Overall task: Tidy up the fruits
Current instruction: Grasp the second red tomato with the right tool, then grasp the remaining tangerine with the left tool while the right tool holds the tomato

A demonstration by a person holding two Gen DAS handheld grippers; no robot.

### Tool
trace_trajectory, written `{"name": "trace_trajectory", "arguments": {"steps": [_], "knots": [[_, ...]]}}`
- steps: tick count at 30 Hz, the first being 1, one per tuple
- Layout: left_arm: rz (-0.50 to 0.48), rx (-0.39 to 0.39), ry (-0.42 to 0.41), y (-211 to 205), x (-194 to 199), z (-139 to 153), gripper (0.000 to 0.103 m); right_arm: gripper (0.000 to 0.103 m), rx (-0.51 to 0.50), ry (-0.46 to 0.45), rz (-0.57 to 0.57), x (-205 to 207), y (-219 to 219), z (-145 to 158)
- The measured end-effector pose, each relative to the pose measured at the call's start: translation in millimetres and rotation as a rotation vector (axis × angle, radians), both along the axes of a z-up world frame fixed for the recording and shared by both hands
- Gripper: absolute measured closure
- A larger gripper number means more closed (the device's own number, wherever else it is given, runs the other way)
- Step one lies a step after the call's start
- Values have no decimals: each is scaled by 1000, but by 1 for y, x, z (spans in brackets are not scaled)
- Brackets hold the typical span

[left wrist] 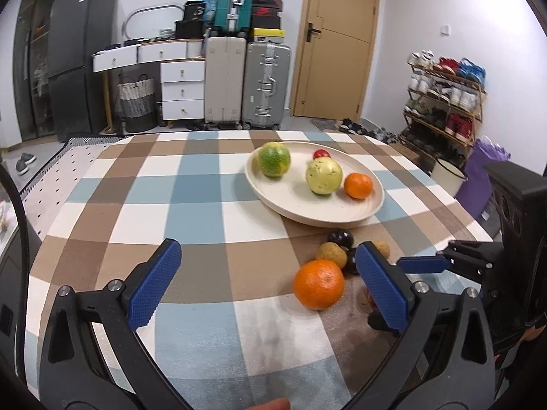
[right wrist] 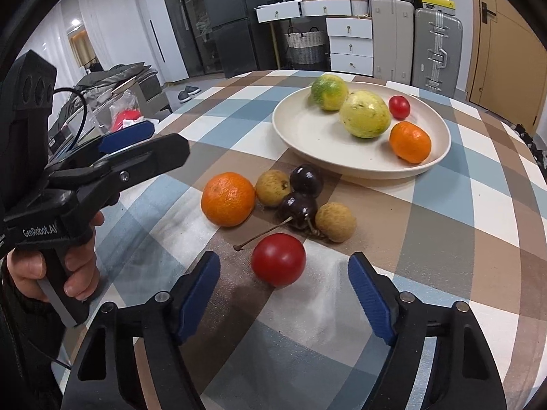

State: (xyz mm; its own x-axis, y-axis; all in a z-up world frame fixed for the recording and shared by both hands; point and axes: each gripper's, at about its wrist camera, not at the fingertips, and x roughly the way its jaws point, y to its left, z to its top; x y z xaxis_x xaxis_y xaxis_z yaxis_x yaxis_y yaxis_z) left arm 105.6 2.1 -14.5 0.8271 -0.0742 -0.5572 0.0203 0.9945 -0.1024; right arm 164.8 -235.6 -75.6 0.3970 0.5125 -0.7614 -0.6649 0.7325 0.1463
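Note:
A cream plate on the checked tablecloth holds a green-yellow citrus, a pale yellow fruit, a small orange and a small red fruit. In front of the plate lie an orange, two longans, two dark cherries and a red tomato. My left gripper is open, with the orange just inside its right finger. My right gripper is open around the tomato, not touching it.
The left gripper and the hand that holds it show at the left of the right wrist view. The right gripper shows at the right of the left wrist view. Suitcases, drawers and a shoe rack stand beyond the table.

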Motion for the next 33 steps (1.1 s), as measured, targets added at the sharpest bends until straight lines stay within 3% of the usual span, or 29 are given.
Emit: {"name": "trace_trajectory", "arguments": {"steps": [10, 18, 26, 33], "knots": [[-70, 11, 87, -14, 11, -11, 1, 50, 6, 11, 13, -1, -1, -1], [-62, -6, 121, -11, 15, -16, 1, 70, 21, 21, 17, -1, -3, 0], [-59, -11, 127, -10, 17, -17, 1, 70, 80, -28, -6, -2, -11, 14], [-74, 2, 186, -15, 27, -26, 5, 70, 142, -77, -72, 1, -25, 28]]}}
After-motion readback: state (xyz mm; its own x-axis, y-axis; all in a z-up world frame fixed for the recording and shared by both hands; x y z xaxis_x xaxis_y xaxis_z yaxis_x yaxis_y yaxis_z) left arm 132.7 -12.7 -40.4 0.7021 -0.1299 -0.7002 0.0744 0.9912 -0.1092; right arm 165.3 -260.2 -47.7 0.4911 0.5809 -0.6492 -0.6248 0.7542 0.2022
